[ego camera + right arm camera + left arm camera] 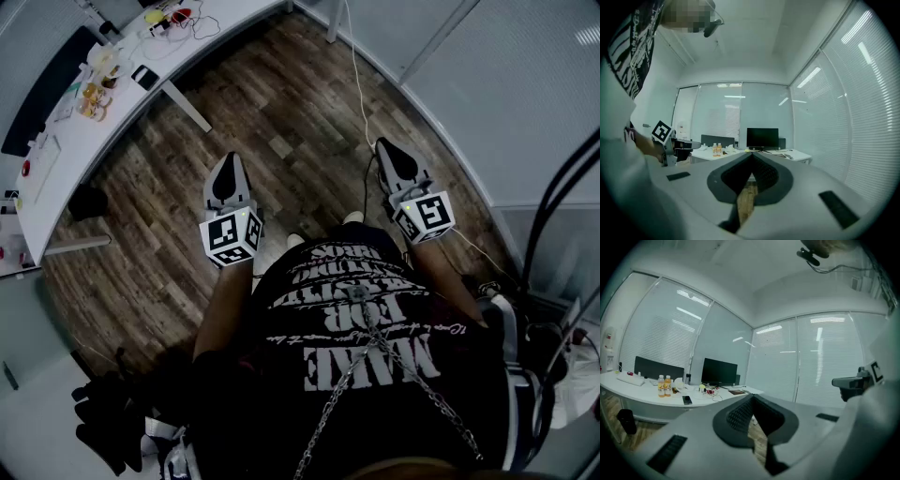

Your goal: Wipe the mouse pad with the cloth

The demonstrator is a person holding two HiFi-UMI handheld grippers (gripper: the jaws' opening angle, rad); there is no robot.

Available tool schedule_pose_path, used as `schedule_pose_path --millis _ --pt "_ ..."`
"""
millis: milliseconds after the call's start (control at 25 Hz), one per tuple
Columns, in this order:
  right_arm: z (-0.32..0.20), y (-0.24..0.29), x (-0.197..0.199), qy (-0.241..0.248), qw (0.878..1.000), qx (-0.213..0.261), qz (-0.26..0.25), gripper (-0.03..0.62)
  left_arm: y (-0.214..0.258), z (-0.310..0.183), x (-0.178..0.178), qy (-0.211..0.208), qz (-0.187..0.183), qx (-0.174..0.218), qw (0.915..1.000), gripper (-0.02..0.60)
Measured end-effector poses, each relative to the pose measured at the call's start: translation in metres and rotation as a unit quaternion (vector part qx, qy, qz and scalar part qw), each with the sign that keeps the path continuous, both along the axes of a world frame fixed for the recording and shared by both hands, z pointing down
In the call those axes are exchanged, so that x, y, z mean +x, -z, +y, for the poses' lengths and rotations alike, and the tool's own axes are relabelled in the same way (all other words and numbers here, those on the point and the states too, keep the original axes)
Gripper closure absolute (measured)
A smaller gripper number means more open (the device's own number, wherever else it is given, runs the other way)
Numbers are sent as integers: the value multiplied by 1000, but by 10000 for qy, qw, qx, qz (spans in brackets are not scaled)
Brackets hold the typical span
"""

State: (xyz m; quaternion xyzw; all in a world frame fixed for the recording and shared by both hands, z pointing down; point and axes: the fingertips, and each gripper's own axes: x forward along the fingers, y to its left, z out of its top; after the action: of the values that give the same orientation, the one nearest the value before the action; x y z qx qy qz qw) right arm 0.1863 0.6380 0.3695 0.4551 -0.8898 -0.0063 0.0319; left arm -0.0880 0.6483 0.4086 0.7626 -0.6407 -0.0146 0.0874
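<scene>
My left gripper (228, 161) and right gripper (383, 146) are both held level at waist height over the wooden floor (281, 103), side by side and apart. In the left gripper view the two dark pads meet at the tip of the left gripper (752, 397), shut with nothing between them. The right gripper (751, 155) looks the same in its own view: jaws together and empty. Across the room stands the white desk (112, 112), well beyond both grippers. I cannot make out a cloth or a mouse pad in any view.
The curved desk (647, 397) carries a black monitor (719, 372), two bottles (664, 385), a phone (687, 400) and cables. A black bin (626, 420) stands under it. Glass walls with blinds ring the room. A cable (359, 94) runs over the floor; dark gear (108, 417) lies lower left.
</scene>
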Motion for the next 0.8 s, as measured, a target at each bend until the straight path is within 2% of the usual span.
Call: schedule_pose_path --millis 440,600,800 --pt "10 -3 -14 100 9999 23 -34 594 0 7 -9 -70 41 74 9999 575" --pt "23 -7 -25 243 9996 -165 22 594 -4 16 -11 -106 207 60 9997 575" --pt "21 -4 -22 299 9993 -216 102 594 -5 -4 0 -218 329 1 9992 575"
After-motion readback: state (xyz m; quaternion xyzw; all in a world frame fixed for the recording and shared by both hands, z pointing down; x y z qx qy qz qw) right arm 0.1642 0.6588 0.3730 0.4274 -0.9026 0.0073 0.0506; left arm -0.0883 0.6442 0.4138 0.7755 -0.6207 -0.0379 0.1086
